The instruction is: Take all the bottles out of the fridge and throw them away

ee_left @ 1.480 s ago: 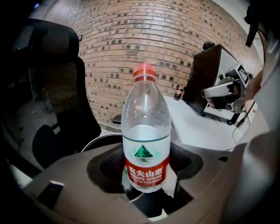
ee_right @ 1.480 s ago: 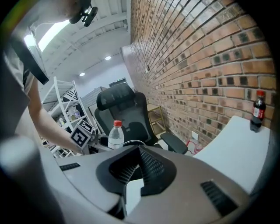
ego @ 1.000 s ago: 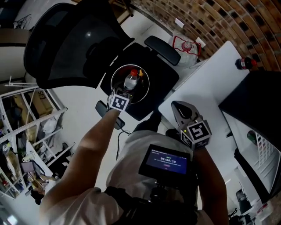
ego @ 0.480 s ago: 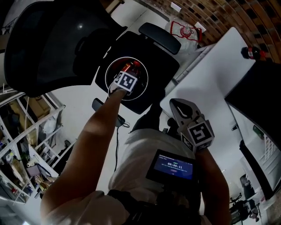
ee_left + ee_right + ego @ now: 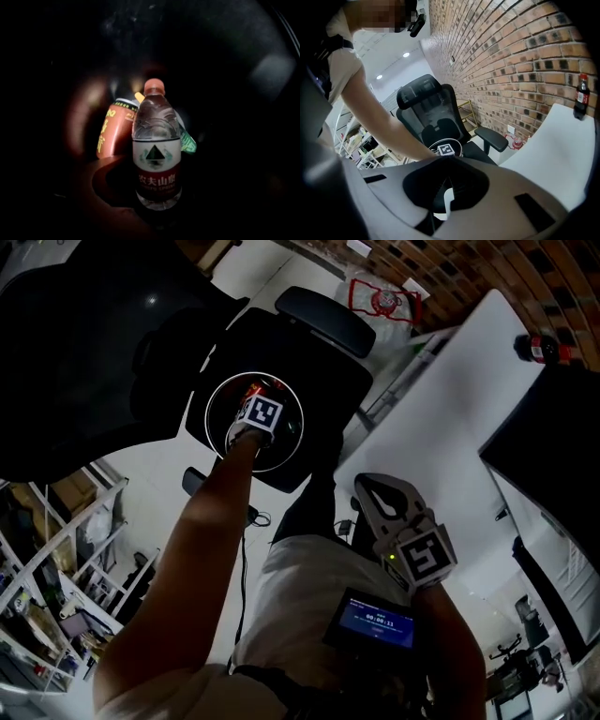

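the left hand-held gripper reaches down inside the round bin that stands on the chair seat. it pinches the water bottle low on the body, so the bottle stays upright, near an orange can lying in the bin. judged step: release for disposal. the right hand-held gripper is pressed together and empty, held near the worktop, apart from the drop. a cola bottle stands at the worktop's far end.
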The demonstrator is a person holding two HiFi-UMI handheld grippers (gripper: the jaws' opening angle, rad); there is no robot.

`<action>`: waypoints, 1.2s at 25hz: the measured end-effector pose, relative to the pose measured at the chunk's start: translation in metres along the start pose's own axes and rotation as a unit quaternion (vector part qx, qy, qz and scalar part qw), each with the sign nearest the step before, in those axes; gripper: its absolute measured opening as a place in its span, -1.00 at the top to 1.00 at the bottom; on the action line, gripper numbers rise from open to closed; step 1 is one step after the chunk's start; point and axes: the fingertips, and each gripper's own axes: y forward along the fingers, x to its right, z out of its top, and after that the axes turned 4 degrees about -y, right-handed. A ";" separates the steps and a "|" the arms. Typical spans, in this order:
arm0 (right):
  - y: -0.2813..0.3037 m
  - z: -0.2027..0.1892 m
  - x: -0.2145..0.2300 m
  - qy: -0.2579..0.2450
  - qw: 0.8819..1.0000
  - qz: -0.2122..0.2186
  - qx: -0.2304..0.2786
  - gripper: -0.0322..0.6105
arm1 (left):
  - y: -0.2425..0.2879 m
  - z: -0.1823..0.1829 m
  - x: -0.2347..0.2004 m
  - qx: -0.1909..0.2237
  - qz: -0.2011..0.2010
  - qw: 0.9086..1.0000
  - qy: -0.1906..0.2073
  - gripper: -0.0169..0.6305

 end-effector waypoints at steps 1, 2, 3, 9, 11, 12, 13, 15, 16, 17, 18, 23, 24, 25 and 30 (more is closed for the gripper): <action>-0.002 0.003 0.001 -0.002 1.000 -0.005 0.007 0.90 | 0.002 0.000 -0.002 0.001 0.004 1.000 -0.012 -0.04; -0.004 0.005 0.002 -0.003 1.000 -0.009 0.014 0.90 | 0.006 0.001 -0.005 0.006 0.009 1.000 -0.018 -0.05; -0.008 0.008 0.004 -0.003 1.000 -0.014 0.019 0.90 | 0.009 0.003 -0.007 0.014 0.013 1.000 -0.017 -0.05; -0.025 0.015 0.014 0.004 0.999 -0.039 0.037 0.90 | -0.024 0.019 -0.019 0.056 0.038 0.997 -0.049 -0.05; -0.030 0.016 0.015 0.009 0.998 -0.046 0.041 0.90 | -0.041 0.020 -0.015 0.070 0.034 0.995 -0.070 -0.05; -0.033 0.018 0.014 0.009 0.998 -0.049 0.044 0.90 | -0.049 0.022 -0.011 0.084 0.028 0.993 -0.075 -0.05; -0.035 0.021 0.013 0.008 0.998 -0.051 0.048 0.90 | -0.058 0.025 -0.010 0.103 0.025 0.991 -0.077 -0.05; -0.039 0.029 0.010 0.003 0.997 -0.052 0.058 0.90 | -0.083 0.029 -0.014 0.146 0.039 0.986 -0.077 -0.05; -0.040 0.033 0.010 0.001 0.997 -0.053 0.062 0.90 | -0.094 0.024 -0.012 0.152 0.034 0.984 -0.083 -0.05; -0.044 0.037 0.011 0.000 0.996 -0.055 0.066 0.90 | -0.103 0.018 -0.007 0.159 0.026 0.983 -0.089 -0.05; -0.048 0.039 0.014 -0.002 0.996 -0.060 0.073 0.90 | -0.113 0.016 -0.003 0.175 0.025 0.980 -0.086 -0.05; -0.079 0.030 0.026 0.000 0.993 -0.085 0.079 0.90 | -0.173 0.014 0.018 0.304 0.026 0.951 -0.055 0.37; -0.085 0.028 0.027 0.004 0.993 -0.089 0.081 0.90 | -0.185 0.014 0.024 0.327 0.018 0.944 -0.047 0.39; -0.091 0.027 0.028 0.007 0.992 -0.092 0.085 0.90 | -0.197 0.015 0.030 0.349 0.010 0.936 -0.037 0.47; -0.120 0.025 0.031 0.005 0.988 -0.109 0.109 0.90 | -0.260 0.027 0.068 0.440 -0.014 0.898 0.017 0.91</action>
